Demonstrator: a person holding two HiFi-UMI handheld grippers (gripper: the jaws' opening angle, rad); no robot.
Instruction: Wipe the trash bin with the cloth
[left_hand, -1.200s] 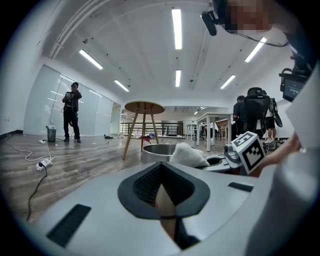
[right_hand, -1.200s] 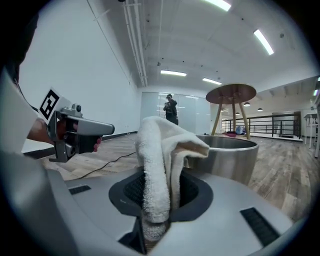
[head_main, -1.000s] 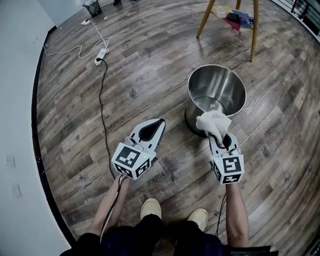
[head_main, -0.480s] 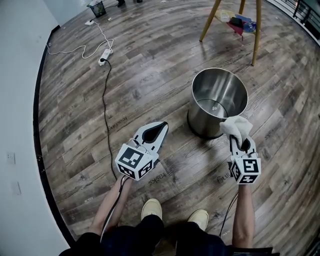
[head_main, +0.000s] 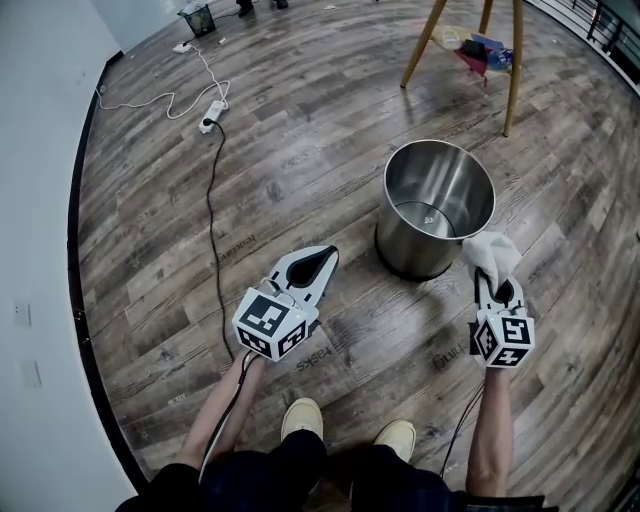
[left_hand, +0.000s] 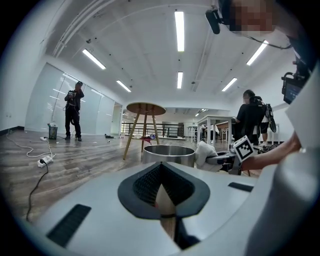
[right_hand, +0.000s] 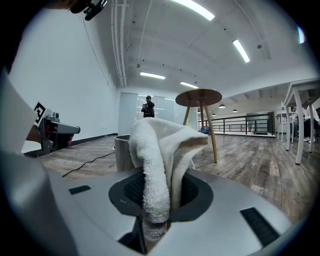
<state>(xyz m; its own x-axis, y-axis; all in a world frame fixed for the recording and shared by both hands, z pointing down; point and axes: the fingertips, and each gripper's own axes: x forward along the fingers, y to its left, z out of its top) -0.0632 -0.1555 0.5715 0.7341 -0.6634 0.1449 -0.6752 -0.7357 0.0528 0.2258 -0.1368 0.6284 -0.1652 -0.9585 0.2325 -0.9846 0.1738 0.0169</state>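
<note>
Shifted rightward, beside the one upright bin (head_main: 440, 180), mouth up: right gripper (head_main: 497, 284) clenching one cloth (head_main: 489, 250); left gripper (head_main: 321, 259) pinched together, empty.

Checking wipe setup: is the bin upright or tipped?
Upright: the trash bin stands on its base, open mouth facing up.

It is a large open office hall: wood floor (head_main: 300, 150), strip lights (left_hand: 179, 30), glass wall (left_hand: 50, 105), railing (right_hand: 240, 125).
</note>
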